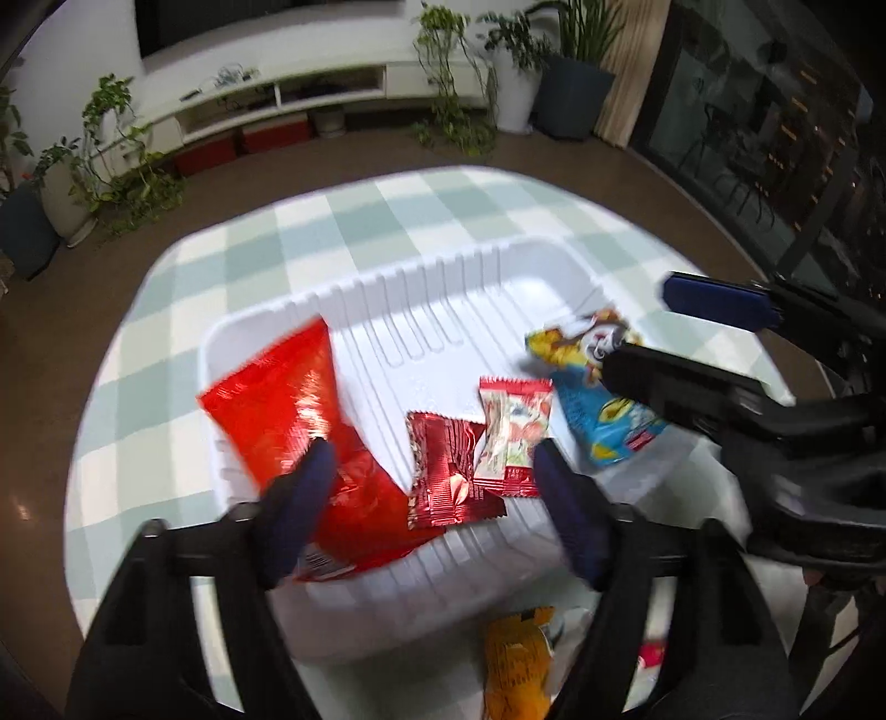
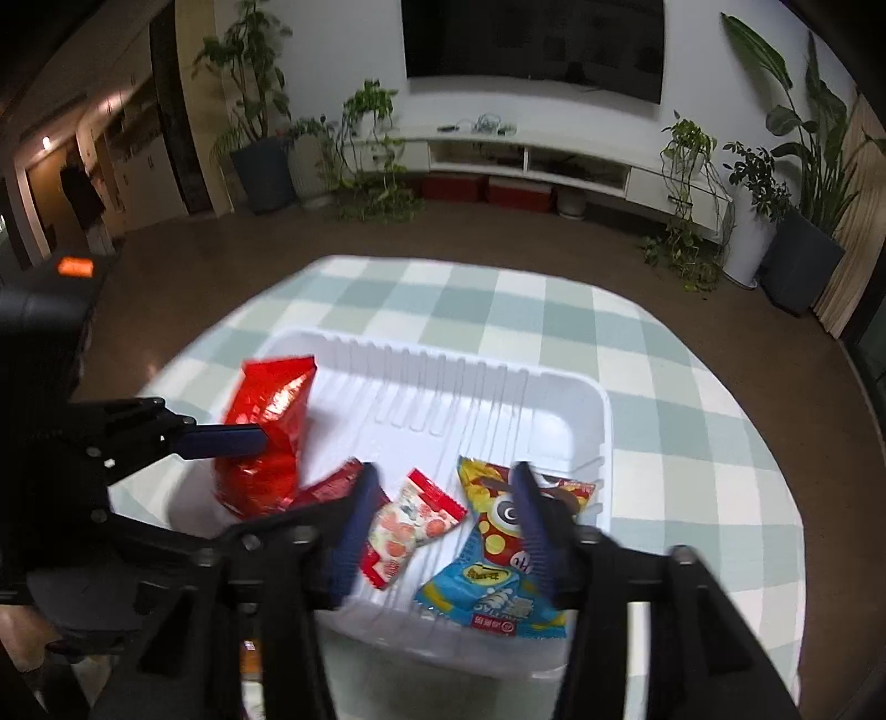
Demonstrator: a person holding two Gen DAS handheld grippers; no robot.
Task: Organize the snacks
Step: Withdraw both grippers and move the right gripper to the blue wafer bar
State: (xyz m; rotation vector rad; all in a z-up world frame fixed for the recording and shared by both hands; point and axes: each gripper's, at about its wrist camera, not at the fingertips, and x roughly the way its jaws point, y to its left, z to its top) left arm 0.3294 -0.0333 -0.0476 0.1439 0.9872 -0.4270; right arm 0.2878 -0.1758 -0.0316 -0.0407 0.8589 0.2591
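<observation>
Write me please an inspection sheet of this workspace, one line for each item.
Surface: round table with green-white checked cloth.
Job's things: white tray holds big red bag, dark red packet, peach-print packet, blue-yellow bag.
Clutter: orange packet on the table outside the tray.
Grippers: left gripper and right gripper open, nothing held.
Cables: nothing seen.
Surroundings: potted plants, low white cabinet, dark screen.

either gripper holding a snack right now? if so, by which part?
Neither. Left gripper and right gripper both stand open above the white tray; big red bag and blue-yellow packet lie released inside it.
</observation>
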